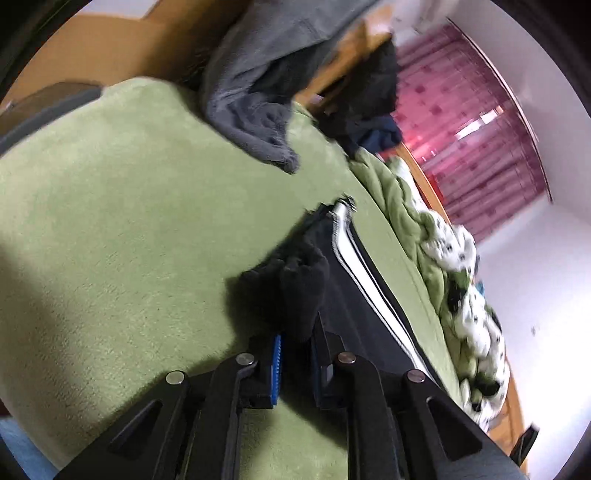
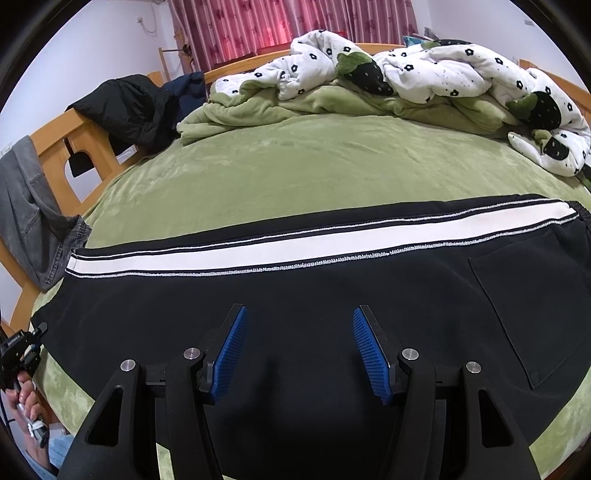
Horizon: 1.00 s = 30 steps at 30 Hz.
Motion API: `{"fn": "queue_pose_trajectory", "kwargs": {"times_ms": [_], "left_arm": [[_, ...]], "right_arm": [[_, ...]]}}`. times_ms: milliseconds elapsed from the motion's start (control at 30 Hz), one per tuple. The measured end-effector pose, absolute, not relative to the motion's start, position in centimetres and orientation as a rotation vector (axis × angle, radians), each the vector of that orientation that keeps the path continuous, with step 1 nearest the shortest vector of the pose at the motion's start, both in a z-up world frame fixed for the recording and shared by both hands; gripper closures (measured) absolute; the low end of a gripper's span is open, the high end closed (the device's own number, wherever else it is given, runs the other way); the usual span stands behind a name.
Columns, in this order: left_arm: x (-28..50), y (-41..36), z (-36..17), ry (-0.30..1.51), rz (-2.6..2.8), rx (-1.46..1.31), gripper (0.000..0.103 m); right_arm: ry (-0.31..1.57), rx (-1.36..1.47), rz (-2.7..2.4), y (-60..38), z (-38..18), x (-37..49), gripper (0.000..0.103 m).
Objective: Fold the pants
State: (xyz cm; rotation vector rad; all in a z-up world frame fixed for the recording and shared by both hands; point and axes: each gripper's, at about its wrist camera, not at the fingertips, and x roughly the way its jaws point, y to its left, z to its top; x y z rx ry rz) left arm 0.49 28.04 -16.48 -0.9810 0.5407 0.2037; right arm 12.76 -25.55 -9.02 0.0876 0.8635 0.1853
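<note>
Black pants [image 2: 295, 295] with a white side stripe [image 2: 295, 247] lie flat across the green bed cover [image 2: 295, 166], a back pocket [image 2: 532, 302] at the right. My right gripper [image 2: 298, 332] is open and empty just above the middle of the pants. My left gripper [image 1: 297, 347] is shut on a bunched end of the black pants [image 1: 291, 284], at the leg end; the stripe [image 1: 364, 266] runs away from it. The left gripper also shows at the left edge of the right wrist view [image 2: 22, 347].
A crumpled white flowered duvet [image 2: 443, 70] and a green blanket [image 2: 295, 107] lie at the far side of the bed. Grey jeans [image 2: 29, 221] and a black jacket [image 2: 125, 107] hang on the wooden bed frame [image 2: 55, 140] at left. Pink curtains [image 2: 288, 26] behind.
</note>
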Motion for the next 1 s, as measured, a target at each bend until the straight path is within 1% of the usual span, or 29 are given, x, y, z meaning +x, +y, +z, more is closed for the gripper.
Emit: {"fn": "queue_pose_trajectory", "kwargs": {"times_ms": [33,167,200,267,467,567,667,767,800,867,900,1000], "left_arm": [[0.8,28.2,-16.8,0.547,0.221,-0.99,0.079],[2.1,28.7,-16.8,0.567,0.255,-0.987,0.076],[2.3,28.6,-16.6,0.575,0.265,-0.977,0.076],[2.4,28.2,-15.6,0.577,0.276,-0.918,0.082],[3.2,22.9,-9.6,0.555,0.397,-0.578,0.084],[4.0,18.5,-5.3,0.506,0.386,-0.395,0.085],[5.5,11.5,-1.1,0.466,0.303,-0.18,0.085],[6.7,4.3,0.9,0.458,0.178,-0.026,0.085],[7.3,0.8,1.0,0.472,0.109,0.024,0.085],[8.0,-3.5,0.5,0.51,0.022,0.06,0.086],[8.5,-6.5,-0.7,0.548,-0.037,0.068,0.086],[9.1,-11.4,-4.3,0.638,-0.128,0.04,0.086]], "right_arm": [[0.867,0.09,0.186,-25.6,-9.1,12.8,0.043],[0.867,0.081,0.185,-25.5,-9.1,12.7,0.043],[0.864,0.078,0.188,-25.5,-9.1,12.6,0.043],[0.854,0.067,0.188,-25.6,-9.0,12.4,0.043],[0.823,0.096,0.195,-27.3,-8.5,11.7,0.043],[0.808,0.133,0.197,-28.6,-8.2,11.5,0.043],[0.785,0.146,0.192,-30.2,-7.9,11.3,0.043],[0.752,0.135,0.162,-32.3,-7.6,10.6,0.043],[0.745,0.14,0.153,-33.1,-7.5,10.4,0.043],[0.739,0.152,0.138,-34.7,-7.5,9.9,0.043],[0.735,0.158,0.123,-35.8,-7.6,9.6,0.043],[0.728,0.169,0.071,-38.8,-7.9,8.5,0.043]]}}
